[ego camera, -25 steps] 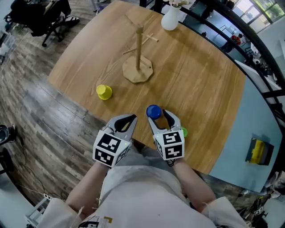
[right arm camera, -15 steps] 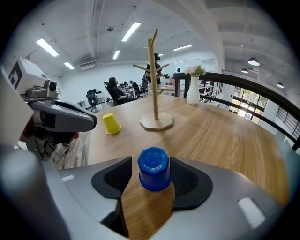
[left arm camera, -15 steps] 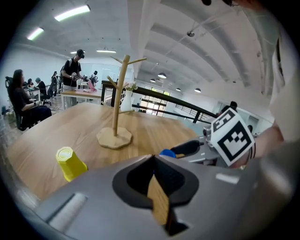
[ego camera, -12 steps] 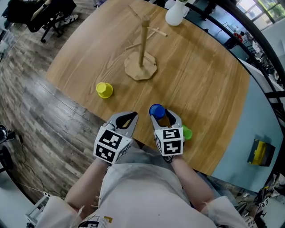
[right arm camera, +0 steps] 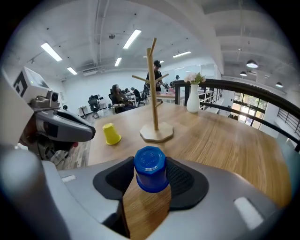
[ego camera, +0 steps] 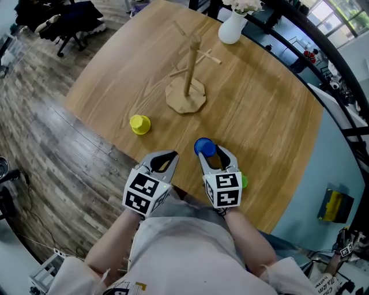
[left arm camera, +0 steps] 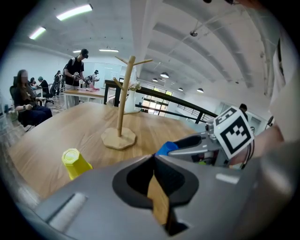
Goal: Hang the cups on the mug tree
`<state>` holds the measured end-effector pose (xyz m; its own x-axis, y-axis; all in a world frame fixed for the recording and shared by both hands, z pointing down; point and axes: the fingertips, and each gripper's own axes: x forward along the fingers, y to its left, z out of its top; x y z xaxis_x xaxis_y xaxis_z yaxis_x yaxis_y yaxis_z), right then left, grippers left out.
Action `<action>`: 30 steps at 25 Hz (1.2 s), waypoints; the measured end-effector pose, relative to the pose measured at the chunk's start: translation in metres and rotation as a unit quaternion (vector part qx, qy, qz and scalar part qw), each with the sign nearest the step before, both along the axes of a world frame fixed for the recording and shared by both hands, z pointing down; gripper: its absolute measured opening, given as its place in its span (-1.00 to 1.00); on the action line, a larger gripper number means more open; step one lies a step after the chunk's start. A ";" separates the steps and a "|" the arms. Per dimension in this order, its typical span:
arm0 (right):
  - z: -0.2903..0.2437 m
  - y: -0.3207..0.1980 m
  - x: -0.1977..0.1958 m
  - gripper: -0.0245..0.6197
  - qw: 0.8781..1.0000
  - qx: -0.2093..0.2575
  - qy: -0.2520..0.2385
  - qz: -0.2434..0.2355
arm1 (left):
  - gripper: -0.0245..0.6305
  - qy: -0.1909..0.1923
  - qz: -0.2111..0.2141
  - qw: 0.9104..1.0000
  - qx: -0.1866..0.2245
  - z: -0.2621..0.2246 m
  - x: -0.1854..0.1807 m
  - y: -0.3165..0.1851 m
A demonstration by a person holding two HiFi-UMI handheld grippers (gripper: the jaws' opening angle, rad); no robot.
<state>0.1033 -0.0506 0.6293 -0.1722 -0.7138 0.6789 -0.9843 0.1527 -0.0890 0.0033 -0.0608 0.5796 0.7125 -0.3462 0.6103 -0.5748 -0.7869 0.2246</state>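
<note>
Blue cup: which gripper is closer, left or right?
Right. The blue cup stands between the right gripper's jaws, which have just been closing round it. The left gripper, jaws shut, is off to the cup's left.

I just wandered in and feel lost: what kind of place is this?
Probably an open-plan office or lab floor, seemingly on an upper level. Seated people work in the background, an office chair stands nearby, strip lights line the high ceiling, and a dark railing runs behind the wooden table.
</note>
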 end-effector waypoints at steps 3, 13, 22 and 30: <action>-0.027 -0.010 0.003 -0.24 1.000 0.024 0.003 -0.007 | -0.92 0.003 -0.006 1.000 0.004 -0.015 -0.002 -0.003; -0.135 -0.026 -0.004 -0.24 0.996 0.081 -0.011 -0.028 | -0.92 0.013 -0.031 0.999 0.029 -0.076 -0.012 -0.012; -0.188 -0.018 -0.006 -0.24 0.992 0.122 -0.007 -0.025 | -0.92 0.019 -0.043 0.997 0.056 -0.117 -0.031 -0.002; -0.195 -0.014 0.000 -0.24 0.992 0.123 -0.008 -0.013 | -0.92 0.021 -0.039 0.998 0.054 -0.119 -0.029 -0.003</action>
<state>0.1031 -0.0651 0.4348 -0.2018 -0.8531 0.4812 -0.9785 0.1968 -0.0614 -0.0253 -0.0639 0.4604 0.7045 -0.4641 0.5369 -0.6277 -0.7605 0.1663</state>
